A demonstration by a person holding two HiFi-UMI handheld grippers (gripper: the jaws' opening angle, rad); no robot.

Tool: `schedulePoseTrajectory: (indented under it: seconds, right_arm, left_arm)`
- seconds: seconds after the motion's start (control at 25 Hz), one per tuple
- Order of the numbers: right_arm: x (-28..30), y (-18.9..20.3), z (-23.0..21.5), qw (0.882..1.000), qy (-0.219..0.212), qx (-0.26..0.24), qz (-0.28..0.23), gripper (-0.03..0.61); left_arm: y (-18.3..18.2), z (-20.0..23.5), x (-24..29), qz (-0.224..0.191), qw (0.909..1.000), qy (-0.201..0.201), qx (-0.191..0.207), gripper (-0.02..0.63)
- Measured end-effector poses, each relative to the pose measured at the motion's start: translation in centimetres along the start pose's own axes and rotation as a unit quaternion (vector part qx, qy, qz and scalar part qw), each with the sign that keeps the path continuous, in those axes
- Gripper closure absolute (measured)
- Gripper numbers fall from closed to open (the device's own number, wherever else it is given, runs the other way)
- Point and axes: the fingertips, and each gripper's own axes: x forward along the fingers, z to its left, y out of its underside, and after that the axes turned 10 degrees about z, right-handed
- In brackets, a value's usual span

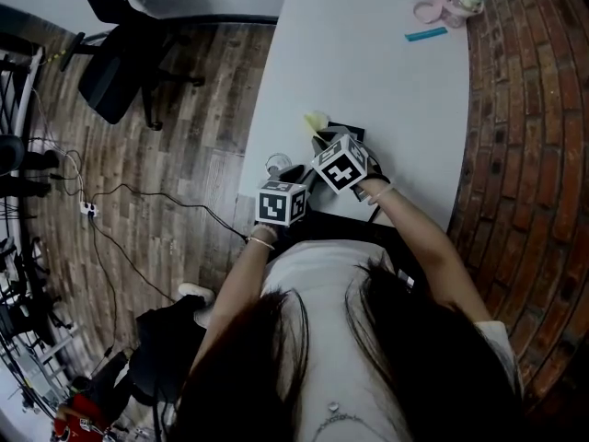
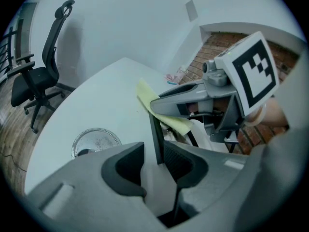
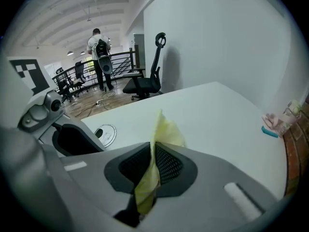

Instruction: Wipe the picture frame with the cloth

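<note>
Right gripper (image 3: 153,153) fingers are clamped shut on a yellow cloth (image 3: 161,129). The cloth is pinched in a fold between the pads and a loose flap sticks out past the tips.

Left gripper (image 2: 154,151) fingers are closed on the picture frame (image 2: 155,129). The thin dark edge runs between the pads and against the right-hand pad. A pale strip shows on the other side, probably the frame's face. The frame stands upright, rising out of the jaws.

Cloth meets the frame at its upper end. In the left gripper view the flap looks draped over the frame's top, apparently touching. Right gripper sits just above and beside the frame, close to the left one.

Table (image 2: 96,100) lies under the frame, white and mostly bare. A round metal cap (image 2: 96,140) is set in the table near the frame, on its left. An office chair (image 2: 38,76) stands well apart from the frame, off the table. Small pink items (image 1: 442,5) sit at the table end far from the frame.

Step in hand, as judged: the wipe itself, at or near the start, cloth just on the top edge. Most of the frame likely remains to be wiped.

Next move calls for the left grip to stay firm so the frame does not twist. The right gripper needs to drag the flap along the edge and face with light pressure, without letting the cloth slip from the pads.
</note>
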Motion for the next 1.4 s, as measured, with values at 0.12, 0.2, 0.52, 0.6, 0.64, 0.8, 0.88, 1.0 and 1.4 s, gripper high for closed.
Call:
schedulePoseTrajectory:
  seconds: [0.12,0.2,0.52,0.6,0.64,0.8,0.88,1.0,1.4]
  right_arm:
    - [0.1,-0.3,-0.5,1.0,0.003,0.006,-0.002,0.541]
    - [0.2,-0.4,-0.8,1.0,0.003,0.009,-0.004,0.541]
    - [0.5,-1.1,-2.0,0.999,0.002,0.03,-0.011,0.541]
    - [0.5,-1.3,-2.3,0.999,0.002,0.038,-0.012,0.541]
    - [0.5,-1.4,-2.4,0.999,0.002,0.04,-0.013,0.541]
    - [0.6,-1.5,-3.3,0.999,0.002,0.049,-0.018,0.541]
    - [0.7,-1.6,-3.8,0.998,0.005,0.055,-0.021,0.541]
    - [0.7,-1.8,-4.6,0.997,0.01,0.073,-0.026,0.541]
    - [0.0,-2.4,-6.9,0.988,0.026,0.142,-0.059,0.541]
  left_arm:
    - [0.0,0.0,0.0,0.001,1.0,0.001,0.0,0.488]
    - [0.0,0.0,0.0,0.001,1.0,0.001,-0.001,0.488]
    - [0.1,0.1,0.0,0.003,1.0,0.005,-0.004,0.488]
    - [0.1,0.1,-0.1,0.004,1.0,0.006,-0.005,0.486]
    - [0.1,0.1,-0.1,0.004,1.0,0.007,-0.005,0.486]
    - [0.0,-0.1,0.1,0.005,0.9999,0.008,-0.006,0.488]
    - [-0.1,-0.1,0.1,0.005,0.9999,0.008,-0.007,0.486]
    - [-0.1,-0.1,0.0,0.004,0.9999,0.007,-0.006,0.488]
    - [-0.1,0.1,-0.2,0.002,1.0,0.004,-0.005,0.485]
